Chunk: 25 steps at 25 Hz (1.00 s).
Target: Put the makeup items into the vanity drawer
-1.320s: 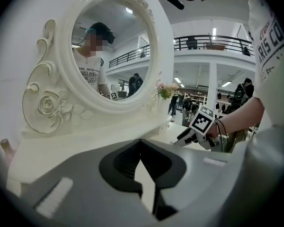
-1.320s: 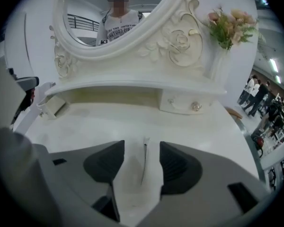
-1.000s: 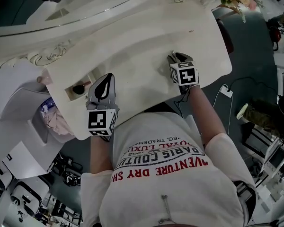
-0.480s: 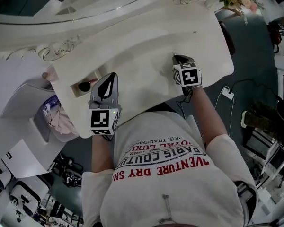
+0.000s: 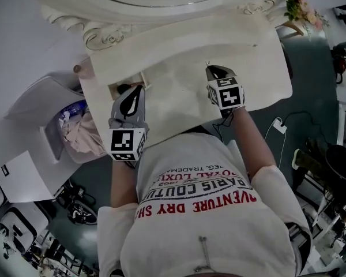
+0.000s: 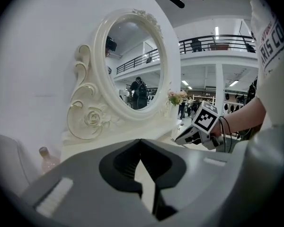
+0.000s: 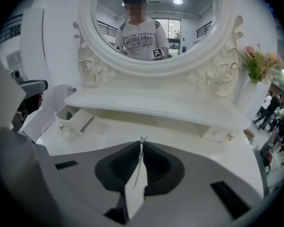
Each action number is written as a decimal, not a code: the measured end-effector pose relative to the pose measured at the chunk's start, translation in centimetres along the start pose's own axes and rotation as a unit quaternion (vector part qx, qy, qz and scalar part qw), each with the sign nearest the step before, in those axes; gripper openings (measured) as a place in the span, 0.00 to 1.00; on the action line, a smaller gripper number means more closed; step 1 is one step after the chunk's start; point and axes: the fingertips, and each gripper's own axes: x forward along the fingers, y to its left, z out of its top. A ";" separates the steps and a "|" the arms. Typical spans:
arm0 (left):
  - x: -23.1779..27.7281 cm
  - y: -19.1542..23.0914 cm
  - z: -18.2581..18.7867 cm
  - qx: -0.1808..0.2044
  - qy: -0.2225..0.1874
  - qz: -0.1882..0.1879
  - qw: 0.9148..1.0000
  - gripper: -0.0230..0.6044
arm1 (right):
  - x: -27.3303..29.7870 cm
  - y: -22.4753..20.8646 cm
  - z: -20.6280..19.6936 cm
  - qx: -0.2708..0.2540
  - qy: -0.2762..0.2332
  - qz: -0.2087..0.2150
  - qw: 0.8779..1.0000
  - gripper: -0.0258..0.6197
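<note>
The white vanity has a small drawer standing open at its left; a dark round makeup item lies in it. In the right gripper view the same open drawer sits at the left under the shelf. My left gripper is shut and empty, its tip right beside the open drawer. My right gripper hovers over the middle of the tabletop, jaws together with nothing between them. The left gripper view shows its own shut jaws and the right gripper at the right.
An oval mirror with carved roses rises behind the shelf. A second small drawer at the right is closed. Pink flowers stand at the far right. A pink bottle stands at the vanity's left end. A white bin sits left of the table.
The right gripper's jaws have come together. The left gripper's tip now lies nearer the open drawer. The head view has shifted, so the vanity sits higher in the picture.
</note>
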 end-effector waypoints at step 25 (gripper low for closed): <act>-16.4 12.6 -3.9 -0.050 -0.014 0.170 0.984 0.05 | 3.4 27.5 8.7 -0.229 -0.042 0.213 0.949 0.09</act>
